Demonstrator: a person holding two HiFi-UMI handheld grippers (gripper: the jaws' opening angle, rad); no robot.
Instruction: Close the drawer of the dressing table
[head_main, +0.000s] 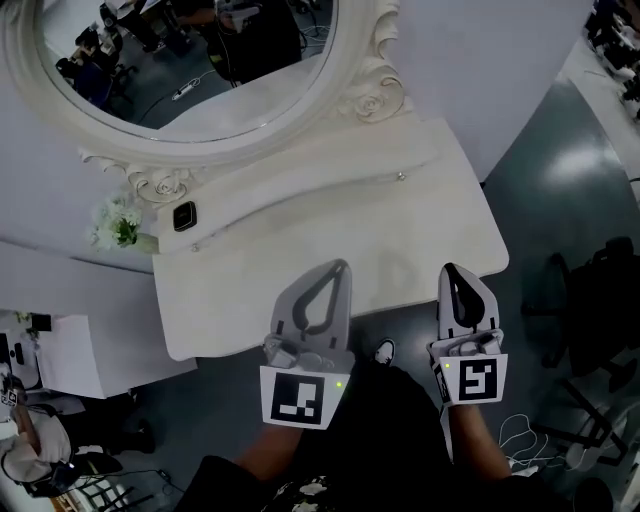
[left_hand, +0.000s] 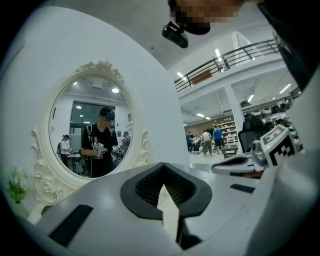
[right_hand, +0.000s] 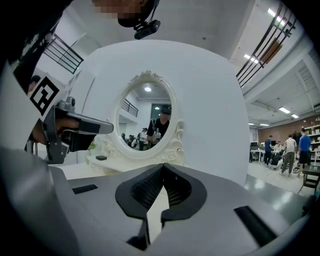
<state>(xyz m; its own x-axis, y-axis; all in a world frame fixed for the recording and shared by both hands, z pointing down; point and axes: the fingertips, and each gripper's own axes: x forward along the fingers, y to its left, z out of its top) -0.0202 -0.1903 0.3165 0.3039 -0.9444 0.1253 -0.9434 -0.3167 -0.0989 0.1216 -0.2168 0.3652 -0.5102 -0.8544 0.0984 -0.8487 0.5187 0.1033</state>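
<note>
The white dressing table (head_main: 300, 250) stands against the wall under its oval carved mirror (head_main: 190, 80). No drawer front shows past the tabletop's front edge in the head view. My left gripper (head_main: 340, 268) hangs over that front edge, shut and empty, its tips pointing at the mirror (left_hand: 92, 135). My right gripper (head_main: 451, 270) is level with it to the right, over the table's right front corner, also shut on nothing. From the left gripper view (left_hand: 162, 166) and the right gripper view (right_hand: 162, 166), each pair of jaws meets at the tips with only the tabletop behind.
A small black object (head_main: 184, 216) and a sprig of white flowers (head_main: 117, 224) sit at the table's back left. A white cabinet (head_main: 70, 355) stands left of the table. At the right are a dark office chair (head_main: 600, 290) and white cables (head_main: 530, 435) on the floor.
</note>
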